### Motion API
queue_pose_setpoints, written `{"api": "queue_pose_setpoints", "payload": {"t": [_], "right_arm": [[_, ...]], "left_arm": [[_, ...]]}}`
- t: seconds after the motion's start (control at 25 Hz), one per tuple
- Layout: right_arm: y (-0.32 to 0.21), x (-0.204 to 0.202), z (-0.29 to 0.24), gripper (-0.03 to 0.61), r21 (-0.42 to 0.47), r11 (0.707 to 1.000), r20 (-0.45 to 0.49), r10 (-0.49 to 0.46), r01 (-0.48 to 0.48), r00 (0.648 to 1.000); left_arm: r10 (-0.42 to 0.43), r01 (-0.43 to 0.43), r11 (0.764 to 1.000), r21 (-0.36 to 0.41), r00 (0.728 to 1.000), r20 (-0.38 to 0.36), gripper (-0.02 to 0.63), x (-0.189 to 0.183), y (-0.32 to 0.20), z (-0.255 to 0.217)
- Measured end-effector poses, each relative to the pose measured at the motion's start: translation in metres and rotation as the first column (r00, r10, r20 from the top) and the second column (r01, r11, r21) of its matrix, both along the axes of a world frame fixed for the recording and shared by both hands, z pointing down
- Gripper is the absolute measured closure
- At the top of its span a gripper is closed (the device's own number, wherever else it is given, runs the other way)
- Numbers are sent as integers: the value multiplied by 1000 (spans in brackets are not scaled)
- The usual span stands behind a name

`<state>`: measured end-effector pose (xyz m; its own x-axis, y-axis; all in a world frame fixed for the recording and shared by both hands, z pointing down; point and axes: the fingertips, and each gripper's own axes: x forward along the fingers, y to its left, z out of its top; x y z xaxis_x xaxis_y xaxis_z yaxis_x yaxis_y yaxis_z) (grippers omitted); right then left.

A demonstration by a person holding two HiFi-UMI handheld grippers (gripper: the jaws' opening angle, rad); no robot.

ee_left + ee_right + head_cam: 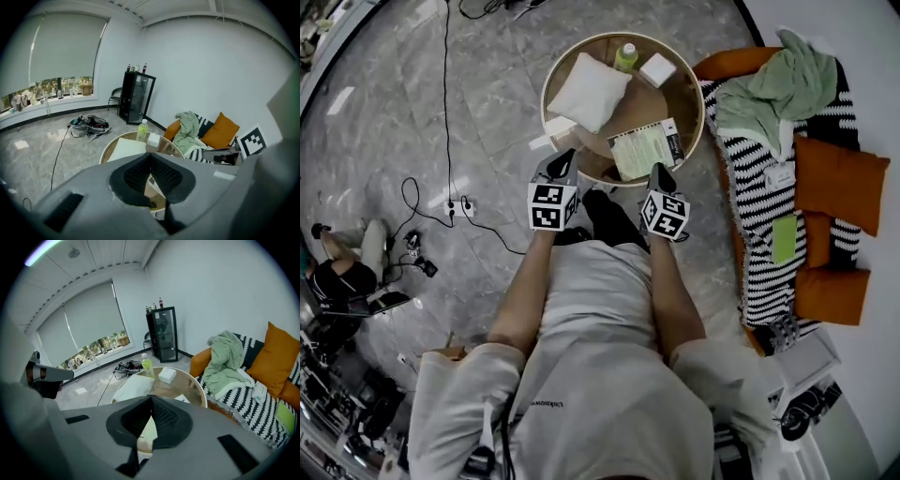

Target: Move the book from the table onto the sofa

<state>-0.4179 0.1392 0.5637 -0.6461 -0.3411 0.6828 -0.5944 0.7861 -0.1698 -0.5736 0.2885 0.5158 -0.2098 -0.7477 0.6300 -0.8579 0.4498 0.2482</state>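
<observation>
Both grippers were closed and empty. The left gripper [565, 157] had its jaws tip to tip in its own view with nothing between them, and so did the right gripper [660, 172].

The book [644, 150] was not yet picked up. It lay flat on the round table [677, 94], on the near, sofa-side part, with its near corner at the rim.

Key relation: the book lay ahead of both grippers, between their lines and off toward the right one.
- The right gripper's tips were just at the book's near edge. I couldn't tell whether they touched it.
- The left gripper sat over the rim, just beside the book's near-left corner, with the white pillow [589, 90] beyond it.
- The right hand was nearer to the book.

The book's long axis ran across the head view, roughly along the table's near rim, and its far end pointed at the sofa [729, 64]. The grippers therefore faced a long edge, not a short end.

The sofa lay on the person's right, just beside the table. It carried a striped throw [761, 225] and a green blanket [783, 89].

My read:
- The jaws needed to open before any grab.
- A pinch on the near long edge looked like the workable way in.
- The carry from there would be short, rightward onto the striped seat.
- The risk was a thin, floppy book sagging or slipping from a one-edge pinch.
</observation>
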Motion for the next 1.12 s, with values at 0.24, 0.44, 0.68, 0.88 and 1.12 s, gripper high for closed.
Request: {"api": "queue_pose_setpoints", "payload": {"t": [0.24,0.44,0.68,0.88,1.12], "right_arm": [[-23,27,38,573,-104,987,-48,115,-119,992],[-28,57,65,574,-147,964,-116,207,-223,971],[-21,82,110,572,-156,908,-145,368,-388,919],[-22,101,148,572,-144,842,-122,506,-520,854],[-6,115,188,572,-200,787,-81,580,-583,811]], "left_arm": [[172,-174,983,-59,984,-38,604,4,-69,33],[324,-331,939,-92,942,-86,604,23,-115,65],[502,-519,849,-100,850,-157,604,43,-147,120],[616,-639,754,-153,768,-173,604,46,-159,184],[676,-696,686,-212,717,-170,604,45,-173,246]]}}
